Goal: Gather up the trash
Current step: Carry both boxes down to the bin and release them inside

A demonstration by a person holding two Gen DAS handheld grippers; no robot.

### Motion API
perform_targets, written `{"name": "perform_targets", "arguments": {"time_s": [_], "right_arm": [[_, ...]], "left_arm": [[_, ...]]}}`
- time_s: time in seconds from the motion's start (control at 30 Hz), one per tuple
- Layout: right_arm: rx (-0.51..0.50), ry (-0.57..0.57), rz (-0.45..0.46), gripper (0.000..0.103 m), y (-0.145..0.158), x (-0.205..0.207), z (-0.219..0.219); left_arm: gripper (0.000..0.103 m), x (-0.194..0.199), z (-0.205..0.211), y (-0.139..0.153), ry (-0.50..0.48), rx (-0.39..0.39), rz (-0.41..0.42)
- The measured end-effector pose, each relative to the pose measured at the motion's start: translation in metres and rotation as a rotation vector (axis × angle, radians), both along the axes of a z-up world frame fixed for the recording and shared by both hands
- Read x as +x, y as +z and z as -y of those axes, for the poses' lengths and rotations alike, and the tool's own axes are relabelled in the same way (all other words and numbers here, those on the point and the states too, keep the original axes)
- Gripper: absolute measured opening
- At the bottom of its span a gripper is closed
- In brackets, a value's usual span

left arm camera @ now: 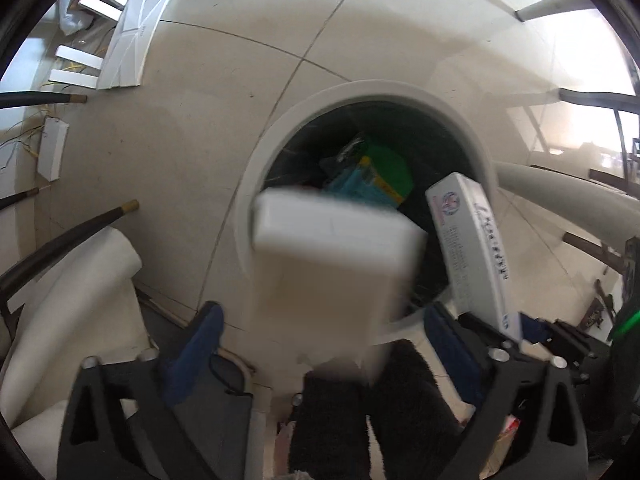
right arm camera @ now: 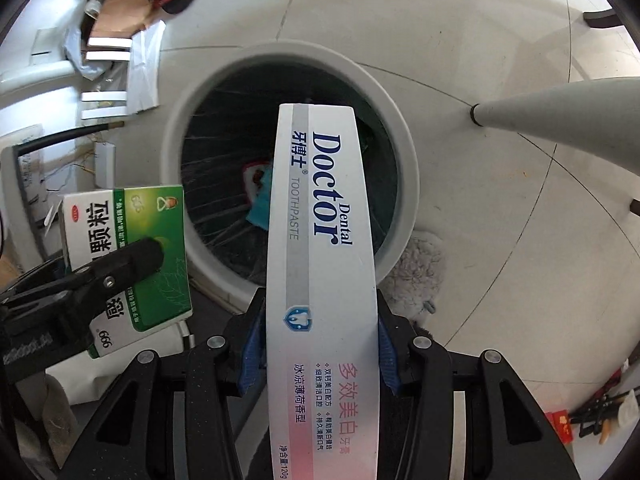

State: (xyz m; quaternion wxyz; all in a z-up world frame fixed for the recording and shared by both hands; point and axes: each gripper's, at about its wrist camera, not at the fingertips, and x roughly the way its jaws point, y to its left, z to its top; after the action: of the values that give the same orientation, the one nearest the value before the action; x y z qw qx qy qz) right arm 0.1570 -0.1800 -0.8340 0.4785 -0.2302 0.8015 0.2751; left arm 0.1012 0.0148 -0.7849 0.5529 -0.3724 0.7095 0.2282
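While the right gripper (right arm camera: 320, 344) clamps a long white toothpaste box (right arm camera: 320, 280) between its blue pads, the box juts forward over the mouth of a round white-rimmed trash bin (right arm camera: 404, 152); its face carries "Doctor Dental" in dark blue, "TOOTHPASTE" in grey, a grey stripe along one edge, a small blue shield emblem and pink and blue Chinese print near the jaws; the same box shows in the left wrist view (left arm camera: 476, 252) as a narrow white edge with fine print, slanting above the bin's rim (left arm camera: 256, 152).

In the left gripper (left arm camera: 320, 332) the jaws stand wide, their blue pads (left arm camera: 200, 332) clear of a medicine box (left arm camera: 332, 264) that sits blurred between them above the near rim of the bin; from this side it is plain white; the right wrist view shows its other faces (right arm camera: 132, 256), green with a leaf pattern and white with large Chinese characters and "999", with one black finger (right arm camera: 132, 260) of the left gripper crossing in front of it; whether that finger touches the box I cannot tell.

Inside the bin, lined with a dark bag, lie blue and green packages (left arm camera: 372, 180); the bin stands on a pale tiled floor (left arm camera: 200, 120).
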Motion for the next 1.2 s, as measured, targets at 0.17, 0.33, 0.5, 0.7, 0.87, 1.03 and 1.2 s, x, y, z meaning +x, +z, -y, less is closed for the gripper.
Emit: {"name": "perform_targets", "arguments": {"time_s": [0.17,0.33,0.5,0.7,0.87,1.03,1.2], "right_arm": [[0.008,0.002,0.067,0.096,-0.003,0.005,0.001],[-0.006,0.039,0.147,0.103,0.020,0.009,0.006],[-0.003,0.073,0.210,0.103,0.050,0.009,0.008],[0.017,0.076,0.252,0.103,0.100,0.006,0.017],[0.029,0.073,0.271,0.103,0.157,-0.001,0.028],[0.054,0.060,0.289,0.103,0.228,-0.007,0.040],[0.087,0.046,0.299,0.103,0.305,-0.011,0.050]], "left_arm": [[0.103,-0.007,0.001,0.009,0.007,0.062,-0.004],[0.103,-0.013,0.003,0.026,0.010,0.138,-0.017],[0.103,-0.020,0.010,0.053,0.019,0.172,-0.021],[0.103,-0.031,0.025,0.101,0.028,0.185,-0.008],[0.103,-0.039,0.043,0.152,0.017,0.190,0.007],[0.103,-0.047,0.059,0.214,0.013,0.204,0.039],[0.103,-0.060,0.072,0.274,0.010,0.238,0.060]]}}
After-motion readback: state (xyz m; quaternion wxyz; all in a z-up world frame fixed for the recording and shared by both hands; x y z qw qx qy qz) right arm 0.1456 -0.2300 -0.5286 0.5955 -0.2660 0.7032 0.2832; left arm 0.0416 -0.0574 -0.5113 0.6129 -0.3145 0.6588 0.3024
